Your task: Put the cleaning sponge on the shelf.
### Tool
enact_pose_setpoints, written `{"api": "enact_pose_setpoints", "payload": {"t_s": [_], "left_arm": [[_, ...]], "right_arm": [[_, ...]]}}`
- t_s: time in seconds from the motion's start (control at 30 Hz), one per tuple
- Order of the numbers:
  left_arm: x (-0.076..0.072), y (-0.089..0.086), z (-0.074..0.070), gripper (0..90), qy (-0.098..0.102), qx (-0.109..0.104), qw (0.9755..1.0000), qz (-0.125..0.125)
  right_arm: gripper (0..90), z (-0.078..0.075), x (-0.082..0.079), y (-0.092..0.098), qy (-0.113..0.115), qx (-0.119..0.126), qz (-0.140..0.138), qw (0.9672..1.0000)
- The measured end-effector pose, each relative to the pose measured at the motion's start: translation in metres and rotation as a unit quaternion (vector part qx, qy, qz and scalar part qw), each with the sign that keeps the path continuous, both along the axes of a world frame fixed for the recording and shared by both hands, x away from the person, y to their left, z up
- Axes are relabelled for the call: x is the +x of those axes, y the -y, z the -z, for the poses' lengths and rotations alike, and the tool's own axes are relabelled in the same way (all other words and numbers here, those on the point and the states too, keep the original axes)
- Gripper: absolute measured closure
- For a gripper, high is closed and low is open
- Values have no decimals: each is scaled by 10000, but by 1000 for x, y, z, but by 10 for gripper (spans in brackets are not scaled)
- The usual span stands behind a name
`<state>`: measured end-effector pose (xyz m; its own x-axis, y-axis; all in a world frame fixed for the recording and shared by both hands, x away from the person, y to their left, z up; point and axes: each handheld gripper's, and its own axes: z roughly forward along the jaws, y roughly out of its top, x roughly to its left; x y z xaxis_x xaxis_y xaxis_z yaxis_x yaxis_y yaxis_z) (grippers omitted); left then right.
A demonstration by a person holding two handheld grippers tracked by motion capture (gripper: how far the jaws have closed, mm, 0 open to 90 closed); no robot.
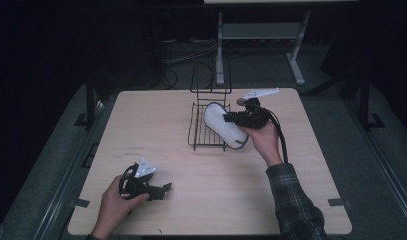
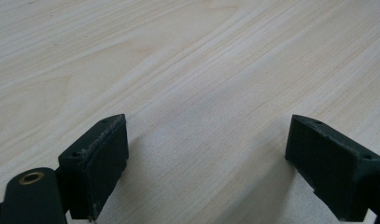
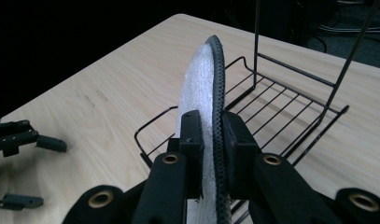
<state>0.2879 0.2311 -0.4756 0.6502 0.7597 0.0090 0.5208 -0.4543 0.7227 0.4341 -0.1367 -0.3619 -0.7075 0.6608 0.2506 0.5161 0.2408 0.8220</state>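
Dark floor rings the pale wooden table (image 1: 156, 130). At its far middle, the right gripper (image 1: 230, 118) clamps a white pad (image 1: 218, 124) with a dark rim — edge-on between its jaws, above the wire rack (image 1: 201, 134). The left gripper (image 1: 163, 189) rests near the front edge, jaws wide apart and holding nothing — well apart from the pad.

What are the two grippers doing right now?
Left gripper: open, holding nothing, over the table.
Right gripper: closed on the white slipper, above the wire rack.

White slipper (image 1: 222, 125), black wire rack (image 1: 201, 134), plaid sleeve (image 1: 297, 205).
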Motion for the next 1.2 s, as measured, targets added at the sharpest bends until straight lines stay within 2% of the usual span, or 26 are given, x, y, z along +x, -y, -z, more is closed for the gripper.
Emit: {"api": "enact_pose_setpoints", "payload": {"t_s": [0.33,0.73,1.2], "left_arm": [[0,0,0,125,-4,-10,10000,4],[0,0,0,124,-6,2,10000,23],[0,0,0,124,-9,9,10000,34]], "right_arm": [[800,1,17,-16,-90,13,16,10000],[798,16,38,-38,-275,16,1,9996],[791,32,51,-46,-370,-110,21,9993]]}}
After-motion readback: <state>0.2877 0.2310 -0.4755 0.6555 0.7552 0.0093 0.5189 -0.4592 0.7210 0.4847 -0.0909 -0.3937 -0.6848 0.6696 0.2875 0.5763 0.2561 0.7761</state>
